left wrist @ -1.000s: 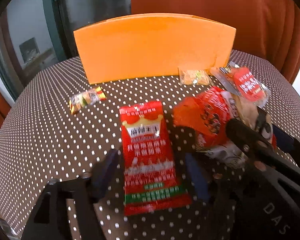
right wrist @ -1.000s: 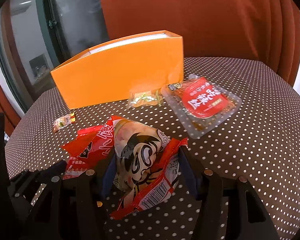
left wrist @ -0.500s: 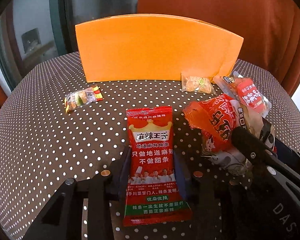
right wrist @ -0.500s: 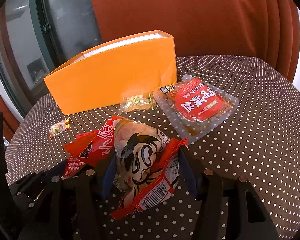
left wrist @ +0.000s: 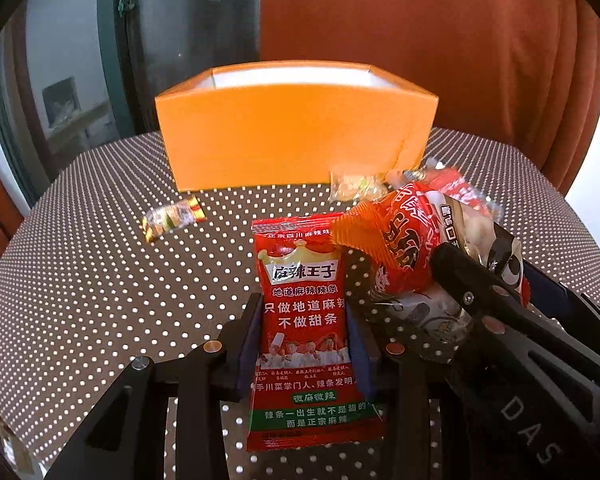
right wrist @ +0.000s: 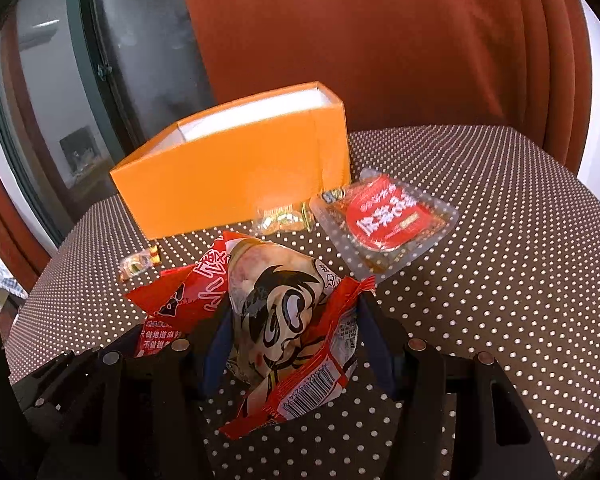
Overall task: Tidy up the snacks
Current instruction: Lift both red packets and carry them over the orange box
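Brown polka-dot cloth (left wrist: 80,300) covers the round table where a snack tidy-up is under way, rust-coloured curtains (right wrist: 380,40) and a dark window (right wrist: 140,60) closing off the background.

Nearest the lens in the left wrist view, the left gripper (left wrist: 304,344) has its blue pads clamped on the sides of a flat red spicy-strip packet (left wrist: 304,320), whose lower edge hangs below the fingers. Just to its right, the right gripper (right wrist: 292,344) is closed on a crumpled red-and-cream cartoon snack bag (right wrist: 284,312), the barcode end sticking out below the jaws. The two held packs sit close, the cartoon bag's crimped edge overlapping the flat packet's upper right corner in the left view.

Farther out on the cloth lie a small striped candy (left wrist: 172,218) on the left, a small yellow-tinted wrapped sweet (right wrist: 282,220) near the box's right corner, and a clear tray pack with a red label (right wrist: 388,220) beside it.

At the back stands the open orange box (left wrist: 296,136), its white inside showing and, from these angles, no contents visible.

Both packs appear lifted clear of the table, so the step in hand reads as the carry. The next move calls for taking each pack up and over the box's near wall before releasing, with the hands kept apart so the packs do not snag.
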Available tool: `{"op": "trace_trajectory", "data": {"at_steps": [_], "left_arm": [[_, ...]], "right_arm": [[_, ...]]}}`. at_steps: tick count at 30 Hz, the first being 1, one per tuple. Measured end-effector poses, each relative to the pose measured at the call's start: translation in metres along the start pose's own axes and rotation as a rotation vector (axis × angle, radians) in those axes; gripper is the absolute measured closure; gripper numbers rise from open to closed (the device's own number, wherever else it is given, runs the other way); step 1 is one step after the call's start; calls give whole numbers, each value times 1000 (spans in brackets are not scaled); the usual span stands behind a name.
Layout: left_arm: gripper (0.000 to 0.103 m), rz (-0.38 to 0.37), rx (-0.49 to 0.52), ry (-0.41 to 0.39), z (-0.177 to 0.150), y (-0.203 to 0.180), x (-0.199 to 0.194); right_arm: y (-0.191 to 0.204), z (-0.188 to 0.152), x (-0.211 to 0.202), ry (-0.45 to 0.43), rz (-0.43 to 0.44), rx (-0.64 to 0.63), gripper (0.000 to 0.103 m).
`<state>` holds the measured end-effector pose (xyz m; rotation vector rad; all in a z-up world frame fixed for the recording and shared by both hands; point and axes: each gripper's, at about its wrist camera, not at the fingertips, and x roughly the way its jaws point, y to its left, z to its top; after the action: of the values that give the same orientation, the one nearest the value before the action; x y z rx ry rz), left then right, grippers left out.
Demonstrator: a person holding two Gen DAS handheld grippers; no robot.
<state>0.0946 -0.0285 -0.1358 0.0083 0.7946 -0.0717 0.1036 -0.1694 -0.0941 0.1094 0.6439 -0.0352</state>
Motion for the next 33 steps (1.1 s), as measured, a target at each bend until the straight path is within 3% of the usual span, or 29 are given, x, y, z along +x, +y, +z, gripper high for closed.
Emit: {"op": "trace_trajectory", "data": {"at_steps": [21,33], "left_arm": [[64,17,2,-177,37,-7,-90],[64,18,3,-266,80,-1,-111]], "right_arm": [[18,43,-84,-156,38,-53,41],[32,81,-95,-243,36,-89,41]]}}
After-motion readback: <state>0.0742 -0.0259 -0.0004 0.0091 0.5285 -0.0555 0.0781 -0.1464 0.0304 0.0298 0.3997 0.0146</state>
